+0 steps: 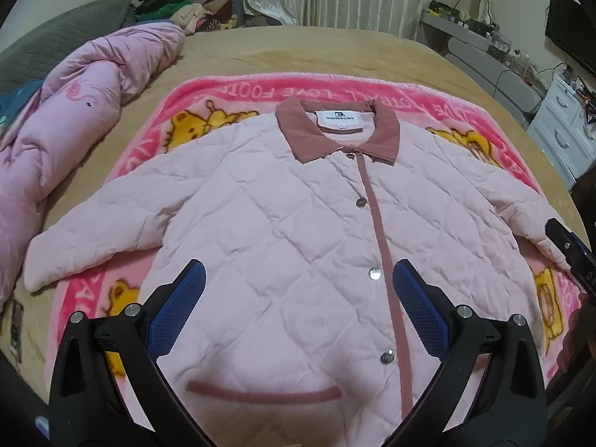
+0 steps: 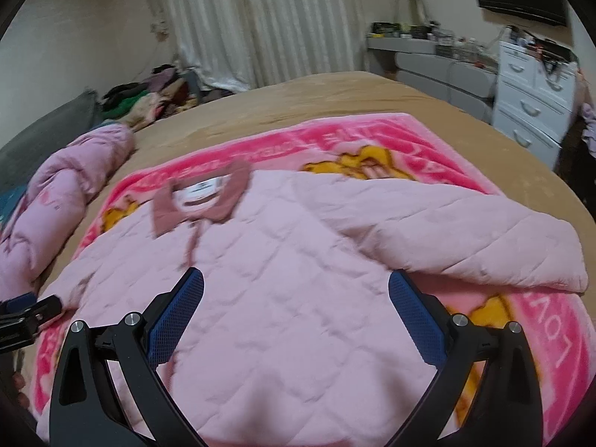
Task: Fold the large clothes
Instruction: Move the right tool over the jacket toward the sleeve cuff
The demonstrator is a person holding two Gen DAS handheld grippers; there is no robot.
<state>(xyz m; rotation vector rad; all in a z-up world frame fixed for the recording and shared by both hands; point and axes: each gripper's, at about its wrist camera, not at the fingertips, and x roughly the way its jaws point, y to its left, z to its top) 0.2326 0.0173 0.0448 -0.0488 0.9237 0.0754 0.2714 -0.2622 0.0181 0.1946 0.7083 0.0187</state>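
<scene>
Jacket (image 1: pixel 283 231), pink quilted with a darker collar (image 1: pixel 337 132), is lying face up and snapped shut across the middle of the left wrist frame, spread on a pink cartoon blanket (image 1: pixel 260 89) over a tan bed (image 1: pixel 298 48). One sleeve (image 1: pixel 93 238) is stretching toward the lower left of that frame, flat. In the right wrist view the other sleeve (image 2: pixel 465 238) is lying at centre right, its cuff reaching past the blanket edge.

Left gripper (image 1: pixel 298 309) is being held wide over the lower front panel, nothing pinched between its blue pads (image 1: pixel 175 320). Right gripper (image 2: pixel 296 320) is likewise spread wide above the body of the garment, nothing gripped. Neither is seen touching fabric for certain.

Risks, judged from this layout: the padded fabric is thick and slippery, so a shallow pinch is likely to be slipping off, or only the top layer is being lifted and the back left behind, giving a crooked fold. The blanket could be getting caught together with the hem, since it is lying directly beneath. The right wrist view is motion-blurred, so aim may be off. A rolled pink duvet (image 1: pixel 74 111) at centre left is crowding that sleeve's side.
</scene>
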